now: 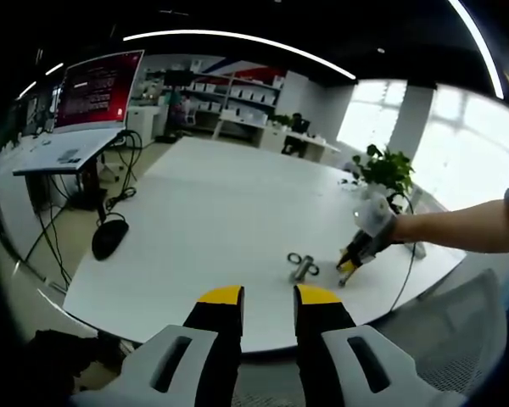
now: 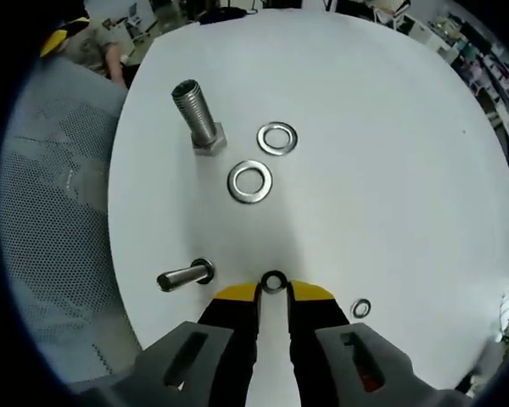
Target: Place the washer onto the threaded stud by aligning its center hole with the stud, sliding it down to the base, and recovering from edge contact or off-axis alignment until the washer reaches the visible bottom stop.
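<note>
The right gripper (image 2: 273, 292) hangs low over the white tabletop (image 2: 390, 153), its yellow-tipped jaws nearly together, with a small dark washer (image 2: 274, 281) at their tips; whether it is truly pinched I cannot tell; near the table's edge a slim smooth bolt (image 2: 185, 275) lies on its side; a tiny ring (image 2: 361, 308) sits off to the other side; farther on lie two flat, shiny steel washers (image 2: 250, 181), close together; beyond them the threaded stud (image 2: 198, 114) stands upright on its hex base, bare, ridged and dull grey; so I judge the placing not yet begun. The left gripper (image 1: 267, 297) waits back off the near edge, jaws slightly apart, holding nothing.
</note>
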The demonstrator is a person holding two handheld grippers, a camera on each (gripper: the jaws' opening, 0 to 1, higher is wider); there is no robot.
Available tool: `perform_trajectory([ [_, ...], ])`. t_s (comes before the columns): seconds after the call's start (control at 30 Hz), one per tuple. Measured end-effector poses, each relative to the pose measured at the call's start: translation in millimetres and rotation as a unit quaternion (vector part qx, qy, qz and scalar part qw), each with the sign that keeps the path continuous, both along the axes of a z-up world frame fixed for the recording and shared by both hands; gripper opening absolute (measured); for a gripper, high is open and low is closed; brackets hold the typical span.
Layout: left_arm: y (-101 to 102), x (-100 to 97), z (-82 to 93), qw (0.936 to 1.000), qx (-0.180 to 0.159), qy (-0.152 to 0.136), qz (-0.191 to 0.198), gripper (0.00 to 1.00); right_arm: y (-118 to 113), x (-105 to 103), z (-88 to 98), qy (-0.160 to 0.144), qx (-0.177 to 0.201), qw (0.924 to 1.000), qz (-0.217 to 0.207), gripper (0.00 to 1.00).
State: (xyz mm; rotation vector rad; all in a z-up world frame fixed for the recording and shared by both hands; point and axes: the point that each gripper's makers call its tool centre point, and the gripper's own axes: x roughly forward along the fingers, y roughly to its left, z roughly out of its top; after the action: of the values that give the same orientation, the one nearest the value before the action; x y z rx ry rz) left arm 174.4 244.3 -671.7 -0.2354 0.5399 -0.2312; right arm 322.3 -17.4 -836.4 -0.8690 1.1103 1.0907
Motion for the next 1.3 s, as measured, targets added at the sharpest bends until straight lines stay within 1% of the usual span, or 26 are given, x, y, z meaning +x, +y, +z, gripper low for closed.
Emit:
perform_trajectory([
  [0.1, 0, -0.1, -0.1, 1.0000, 0.000, 0.000, -0.001, 0.21, 3, -3, 8.0, 0.007, 0.013, 0.9998, -0.014, 0.14],
  [0.23, 0, 0.0, 0.1, 1.0000, 0.000, 0.000, -0.001, 0.21, 8, -9, 25.7, 0.004, 0.030, 0.9995, -0.010, 0.14],
  [0.3, -1, -0.1, 0.2, 1.0000, 0.000, 0.000, -0.001, 0.21, 11, -14, 31.4, 0.012, 0.037, 0.9992, -0.012, 0.14],
  [0.4, -1, -0.1, 0.2, 1.0000, 0.000, 0.000, -0.001, 0.21, 13, -19, 39.1, 0.009, 0.039, 0.9992, 0.000, 0.14],
  [0.6, -1, 0.0, 0.4, 1.0000, -0.001, -0.001, -0.002, 0.21, 20, -24, 56.9, 0.006, 0.053, 0.9986, 0.006, 0.14],
  [0.73, -1, 0.0, 0.3, 1.0000, -0.001, -0.001, -0.002, 0.21, 25, -32, 64.8, 0.012, 0.055, 0.9982, 0.022, 0.14],
  [0.83, -1, -0.1, 0.5, 1.0000, -0.001, -0.002, -0.002, 0.21, 28, -38, 67.4, 0.021, 0.053, 0.9980, 0.027, 0.14],
  [1.07, -1, -0.2, 0.8, 1.0000, -0.002, -0.002, -0.004, 0.21, 26, -44, 64.0, 0.022, 0.031, 0.9981, 0.048, 0.14],
  [1.3, -1, -0.1, 0.9, 1.0000, -0.002, -0.002, -0.005, 0.21, 21, -43, 58.0, 0.026, 0.016, 0.9986, 0.043, 0.13],
])
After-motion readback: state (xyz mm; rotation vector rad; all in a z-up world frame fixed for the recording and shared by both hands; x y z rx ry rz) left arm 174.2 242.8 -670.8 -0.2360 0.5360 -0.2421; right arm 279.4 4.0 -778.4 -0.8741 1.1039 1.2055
